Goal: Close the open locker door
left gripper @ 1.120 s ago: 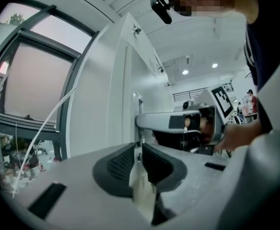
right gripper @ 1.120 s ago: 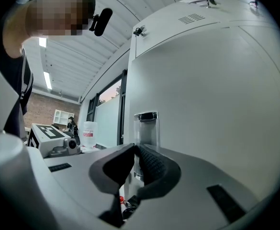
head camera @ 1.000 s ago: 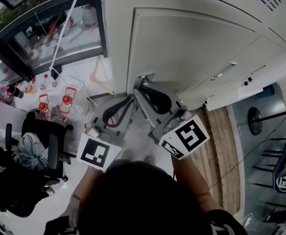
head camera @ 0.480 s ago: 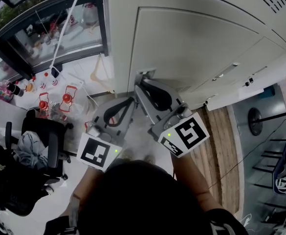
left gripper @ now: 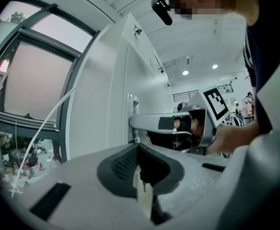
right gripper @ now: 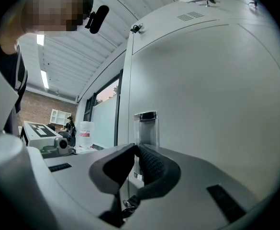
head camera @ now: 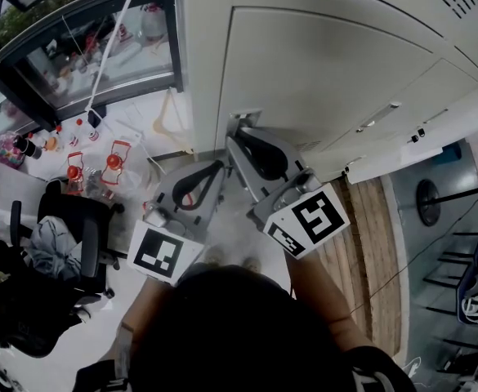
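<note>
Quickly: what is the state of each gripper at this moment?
Left gripper: closed, holding nothing.
Right gripper: closed, holding nothing; its tips point at the handle of the locker door.

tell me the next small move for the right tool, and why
Probably press the right tool straight into the door. Its shut tips sit at the metal handle by the door's free edge, where a push seats it best; whether it has latched isn't clear.

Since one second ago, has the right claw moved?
Yes, slightly: the right claw has crept forward toward the locker door, away from the wooden floor strip.
</note>
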`<state>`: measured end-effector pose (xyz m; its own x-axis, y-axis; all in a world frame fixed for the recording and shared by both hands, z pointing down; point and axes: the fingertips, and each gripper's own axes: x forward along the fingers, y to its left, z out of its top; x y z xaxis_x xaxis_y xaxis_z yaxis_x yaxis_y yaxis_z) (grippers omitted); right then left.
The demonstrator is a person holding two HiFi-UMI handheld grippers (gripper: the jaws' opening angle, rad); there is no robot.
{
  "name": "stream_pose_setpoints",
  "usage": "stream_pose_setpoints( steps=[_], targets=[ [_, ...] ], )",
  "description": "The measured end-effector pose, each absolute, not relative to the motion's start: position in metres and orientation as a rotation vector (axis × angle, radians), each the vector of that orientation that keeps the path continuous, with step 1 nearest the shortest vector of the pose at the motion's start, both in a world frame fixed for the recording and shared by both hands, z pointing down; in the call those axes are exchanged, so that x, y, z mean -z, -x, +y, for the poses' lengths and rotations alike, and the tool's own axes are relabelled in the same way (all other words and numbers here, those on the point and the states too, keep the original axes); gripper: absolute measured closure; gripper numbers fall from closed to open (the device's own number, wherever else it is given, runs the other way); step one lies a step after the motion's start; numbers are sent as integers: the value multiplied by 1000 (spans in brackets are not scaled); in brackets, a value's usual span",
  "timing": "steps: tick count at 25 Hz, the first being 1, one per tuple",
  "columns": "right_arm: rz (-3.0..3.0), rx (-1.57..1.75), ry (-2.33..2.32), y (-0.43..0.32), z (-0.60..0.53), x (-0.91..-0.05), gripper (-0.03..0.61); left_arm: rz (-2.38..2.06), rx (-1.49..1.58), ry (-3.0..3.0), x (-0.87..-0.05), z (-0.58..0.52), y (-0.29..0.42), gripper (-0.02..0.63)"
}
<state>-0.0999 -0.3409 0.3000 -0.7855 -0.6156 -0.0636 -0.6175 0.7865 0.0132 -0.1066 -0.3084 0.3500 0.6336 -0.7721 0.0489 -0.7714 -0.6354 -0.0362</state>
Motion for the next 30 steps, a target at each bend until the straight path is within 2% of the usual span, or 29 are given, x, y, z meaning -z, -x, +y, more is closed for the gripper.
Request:
stream_pose_setpoints(
  steps=[13,18,24,30],
  targets=[
    [2861,-43,1131,80,-324,-300,537,1412,65,2782,-338,-295,103,612],
    [2851,-89,1186,67,-308,-297,560,1517,49,2701,-329,-284,105,612],
    [2778,-168,1305,31,-287,-284,563,1599,45,2616,-316,-263,95,612],
    [2697,-250,1456,-25,-258,-277,563,1558,22,2614,-307,-244,54,612]
  ],
)
